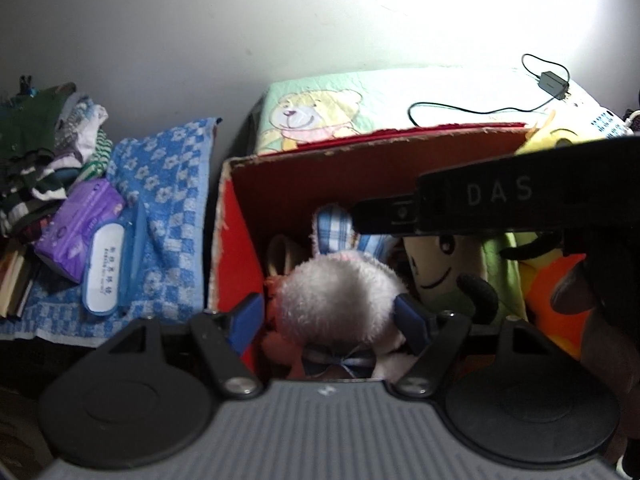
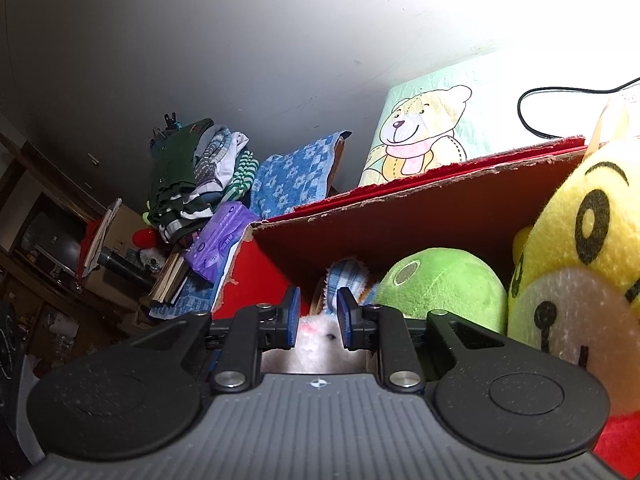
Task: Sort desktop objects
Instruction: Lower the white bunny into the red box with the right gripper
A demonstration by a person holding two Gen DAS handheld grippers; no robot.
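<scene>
inside the red cardboard box [image 1: 236,240], the white plush rabbit [image 1: 340,300] sits among other soft toys, and the left claw [image 1: 326,320] stands wide apart with a blue pad on either side of its round head, not clearly pressing it, probably because the toy has been set down or is about to be taken. the right claw [image 2: 318,316] is narrowed around the same rabbit's face [image 2: 320,332], pads close beside the fur; whether they pinch it i cannot tell. a green plush [image 2: 440,284] and a yellow plush [image 2: 580,248] crowd the right side, so the box seems to be the toys' bin. tissue packs [image 1: 80,228] lie outside on the blue towel [image 1: 168,200].
</scene>
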